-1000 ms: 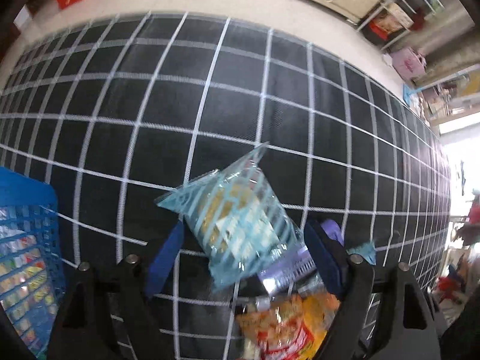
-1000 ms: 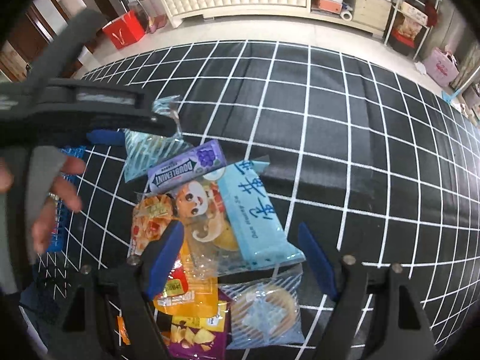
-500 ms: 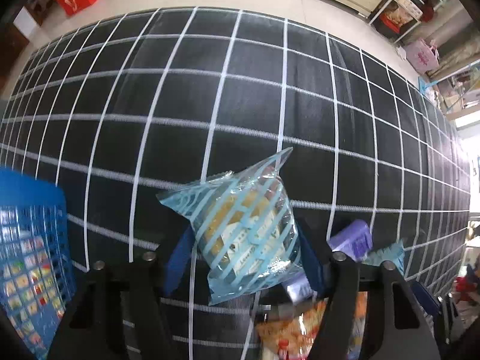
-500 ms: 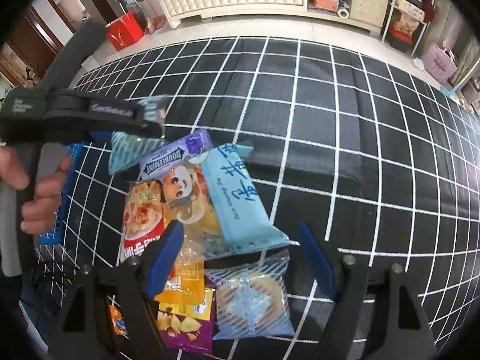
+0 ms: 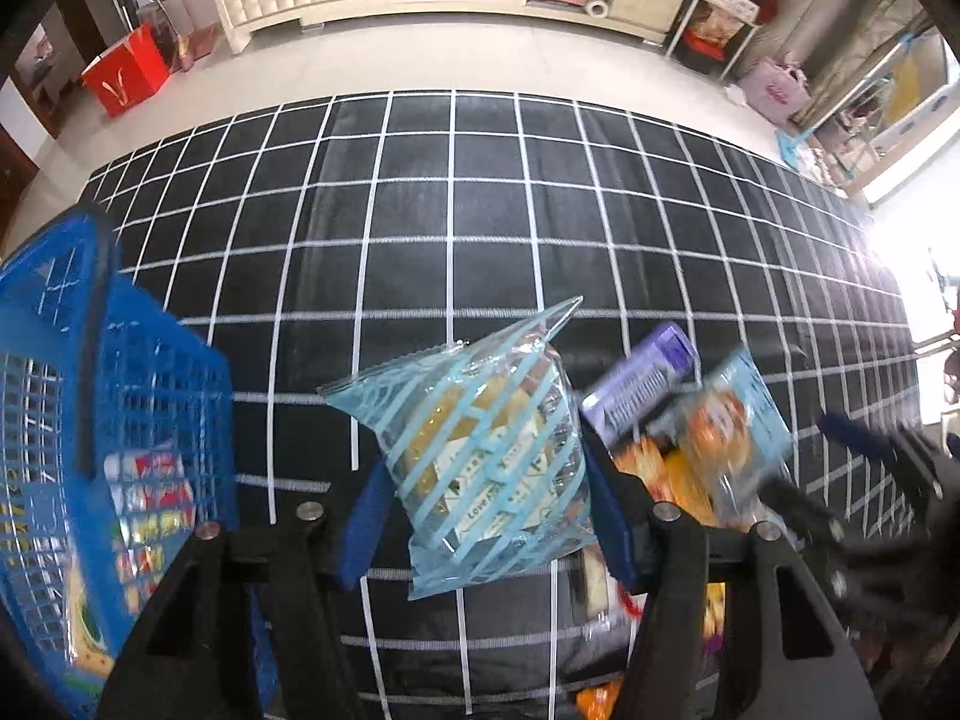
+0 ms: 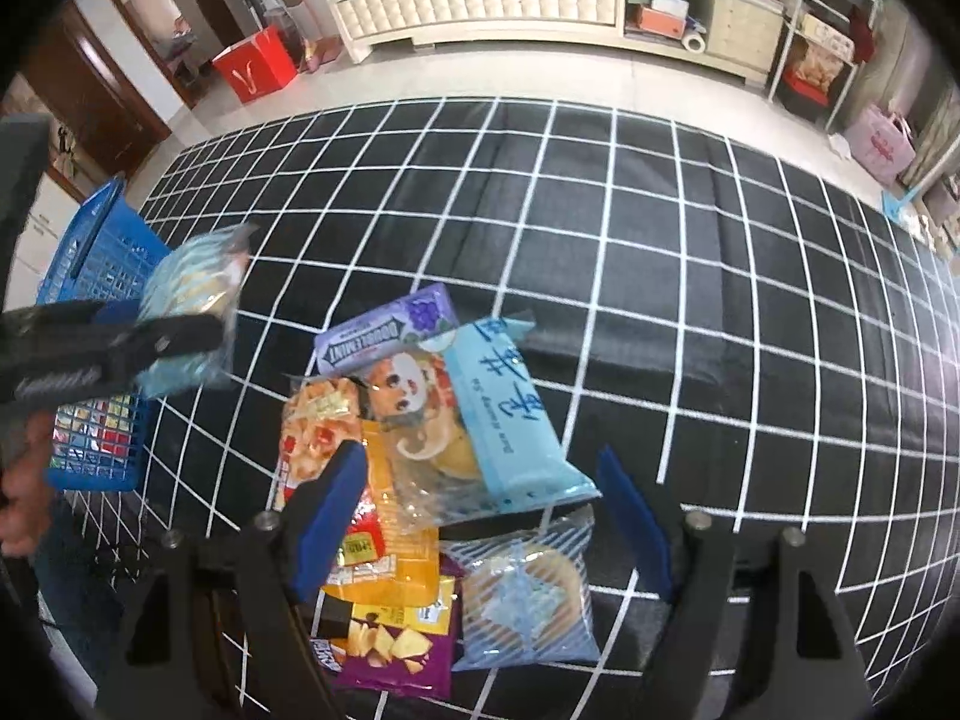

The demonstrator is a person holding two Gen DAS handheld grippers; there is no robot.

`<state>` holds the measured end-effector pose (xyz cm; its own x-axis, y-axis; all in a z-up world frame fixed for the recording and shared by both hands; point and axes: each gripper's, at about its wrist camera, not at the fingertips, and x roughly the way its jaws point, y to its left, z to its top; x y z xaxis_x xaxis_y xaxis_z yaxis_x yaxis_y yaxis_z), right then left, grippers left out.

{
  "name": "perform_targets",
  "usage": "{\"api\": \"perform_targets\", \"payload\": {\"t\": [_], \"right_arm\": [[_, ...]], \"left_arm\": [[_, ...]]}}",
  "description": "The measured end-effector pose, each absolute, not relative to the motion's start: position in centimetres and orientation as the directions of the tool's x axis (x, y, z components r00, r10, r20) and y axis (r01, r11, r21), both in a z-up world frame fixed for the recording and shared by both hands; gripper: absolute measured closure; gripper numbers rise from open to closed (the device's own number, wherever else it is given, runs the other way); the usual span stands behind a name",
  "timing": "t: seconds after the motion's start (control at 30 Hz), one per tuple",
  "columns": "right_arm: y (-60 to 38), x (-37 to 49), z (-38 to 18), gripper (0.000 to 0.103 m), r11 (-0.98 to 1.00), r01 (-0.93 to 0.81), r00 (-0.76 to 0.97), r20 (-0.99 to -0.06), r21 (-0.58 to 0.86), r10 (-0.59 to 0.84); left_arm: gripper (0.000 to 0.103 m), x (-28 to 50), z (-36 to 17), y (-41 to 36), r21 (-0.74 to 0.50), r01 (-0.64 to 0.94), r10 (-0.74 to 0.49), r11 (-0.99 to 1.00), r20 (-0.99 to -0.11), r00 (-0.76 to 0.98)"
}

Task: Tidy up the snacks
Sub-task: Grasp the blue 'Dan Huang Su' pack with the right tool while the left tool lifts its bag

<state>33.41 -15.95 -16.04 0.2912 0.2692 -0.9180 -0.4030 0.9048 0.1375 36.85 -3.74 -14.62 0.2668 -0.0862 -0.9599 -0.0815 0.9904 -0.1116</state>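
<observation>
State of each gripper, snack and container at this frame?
Left gripper: shut on the blue-striped packet, lifted.
Right gripper: open, empty, above the pile.
Blue basket: upright, snacks inside.
Purple gum box: flat in the pile.
Light-blue packet: lying on other snacks.

Black gripper frames, blue jaws, silver screws
</observation>
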Motion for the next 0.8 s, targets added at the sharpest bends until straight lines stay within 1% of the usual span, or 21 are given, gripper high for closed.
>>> {"api": "perform_targets", "payload": {"t": [0.1,0.23,0.3,0.37,0.43,0.6,0.63,0.67,0.7,0.8], "right_arm": [[-15.1,34.0,-16.3,0.021,0.901,-0.417,0.277,-0.928,0.118,0.249],[-13.5,35.0,-18.1,0.021,0.896,-0.420,0.201,-0.948,0.143,0.246],[-13.3,35.8,-18.7,0.020,0.904,-0.409,0.207,-0.953,0.121,0.221],[-13.1,36.5,-19.6,0.020,0.902,-0.406,0.158,-0.961,0.147,0.228],[-13.0,37.2,-20.6,0.019,0.905,-0.402,0.128,-0.971,0.138,0.204],[-12.9,37.7,-21.4,0.019,0.909,-0.400,0.135,-0.973,0.118,0.186],[-12.9,37.5,-21.3,0.021,0.911,-0.401,0.159,-0.972,0.097,0.173],[-12.9,37.2,-21.2,0.028,0.916,-0.391,0.178,-0.969,0.089,0.171],[-12.9,36.9,-21.2,0.031,0.923,-0.372,0.185,-0.967,0.096,0.175],[-11.5,35.3,-20.9,0.033,0.928,-0.352,0.175,-0.965,0.125,0.196]], "left_arm": [[0.046,34.8,-14.3,-2.9,-0.120,-0.065,-0.098,0.991,-0.955,0.279],[0.046,32.2,-13.3,-2.6,-0.057,0.005,-0.055,0.998,-0.943,0.327],[0.046,31.2,-12.9,-3.0,-0.043,0.040,-0.054,0.998,-0.942,0.330],[0.046,30.9,-12.9,-3.1,-0.038,0.061,-0.056,0.997,-0.940,0.335],[0.046,30.2,-12.6,-3.1,-0.040,0.075,-0.064,0.996,-0.938,0.341],[0.046,28.9,-12.3,-2.7,-0.047,0.086,-0.074,0.995,-0.934,0.349],[0.046,28.4,-12.2,-2.4,-0.045,0.082,-0.071,0.996,-0.934,0.350],[0.046,28.4,-12.3,-2.1,-0.040,0.076,-0.064,0.996,-0.934,0.351],[0.046,28.3,-12.2,-1.8,-0.039,0.071,-0.062,0.997,-0.933,0.354],[0.046,27.3,-11.6,-1.2,-0.077,0.070,-0.097,0.995,-0.926,0.366]]}}
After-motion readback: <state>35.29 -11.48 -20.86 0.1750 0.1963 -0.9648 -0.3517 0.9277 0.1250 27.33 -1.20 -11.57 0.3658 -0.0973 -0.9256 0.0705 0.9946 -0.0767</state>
